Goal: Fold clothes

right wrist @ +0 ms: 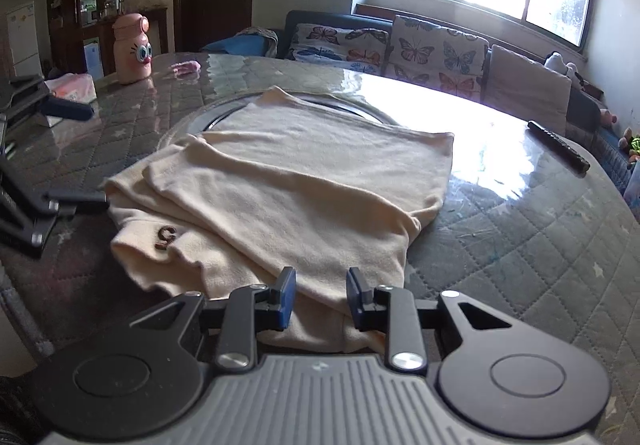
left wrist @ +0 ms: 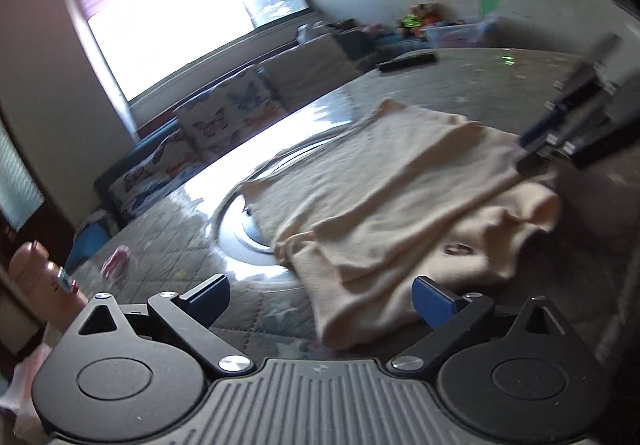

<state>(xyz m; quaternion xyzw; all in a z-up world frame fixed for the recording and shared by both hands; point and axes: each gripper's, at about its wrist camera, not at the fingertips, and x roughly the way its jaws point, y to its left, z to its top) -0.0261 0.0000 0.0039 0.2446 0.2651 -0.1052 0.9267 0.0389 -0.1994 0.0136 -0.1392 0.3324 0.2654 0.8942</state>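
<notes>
Table (right wrist: 520,245): garment (right wrist: 300,185) between tool (right wrist: 320,295) fingers.

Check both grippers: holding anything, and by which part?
Nothing held. Left gripper is wide open beside the cream garment. Right gripper is open, fingers apart over the garment's near edge, not clamped.

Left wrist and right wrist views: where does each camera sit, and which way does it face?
Left wrist: on the left gripper, low over the table, facing the cream garment and window; own fingers wide open.
Right wrist: on the right gripper, at the garment's near edge, facing the sofa; fingers apart around cloth.
Shared: garment, table, each other's gripper.
</notes>
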